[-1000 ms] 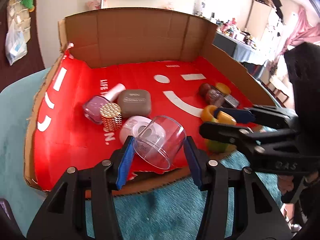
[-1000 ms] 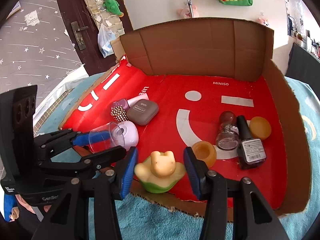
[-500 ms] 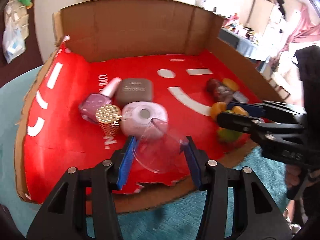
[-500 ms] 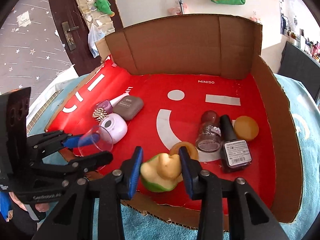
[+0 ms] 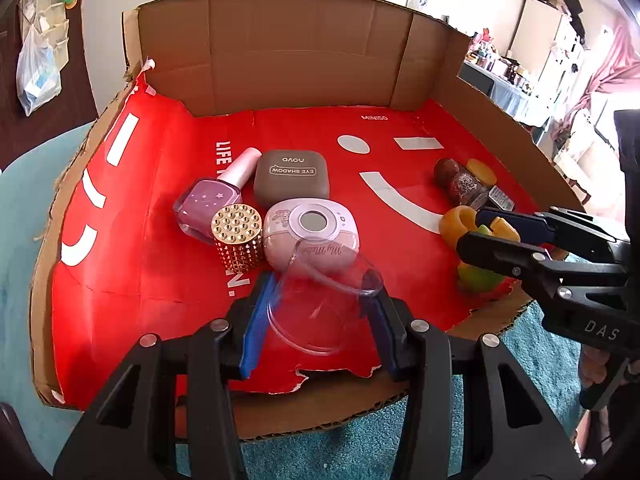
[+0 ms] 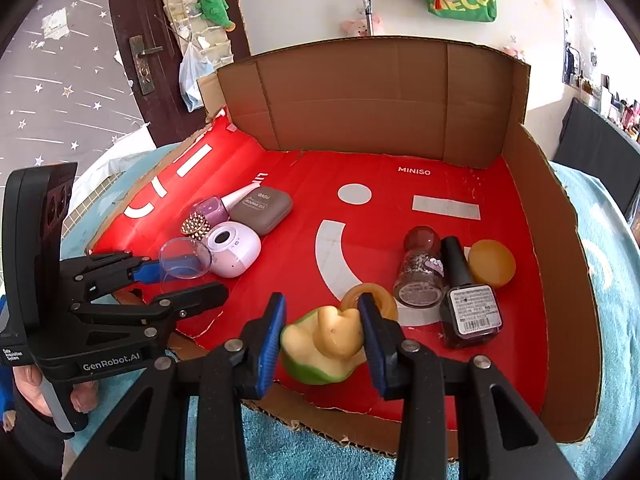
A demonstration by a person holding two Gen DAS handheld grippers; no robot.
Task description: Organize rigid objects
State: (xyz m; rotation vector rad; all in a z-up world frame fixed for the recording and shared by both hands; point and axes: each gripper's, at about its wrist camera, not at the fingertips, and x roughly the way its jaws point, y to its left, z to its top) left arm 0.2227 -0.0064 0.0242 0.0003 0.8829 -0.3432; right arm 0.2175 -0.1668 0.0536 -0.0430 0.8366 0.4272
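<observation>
My left gripper is shut on a clear plastic cup, tilted over the tray's near edge, next to a pink round case. It shows in the right wrist view too. My right gripper is shut on a yellow-green toy just above the red tray; the toy also shows in the left wrist view. An orange ring lies just behind it.
On the left lie a purple polish bottle, a gold studded cap and a brown eye-shadow case. On the right lie a glitter bottle, a dark polish bottle and an orange disc. Cardboard walls rise behind.
Both grippers moved forward over the tray's near edge. The cup has tilted downward next to the pink case. The right gripper closed on the toy, which has tipped.
</observation>
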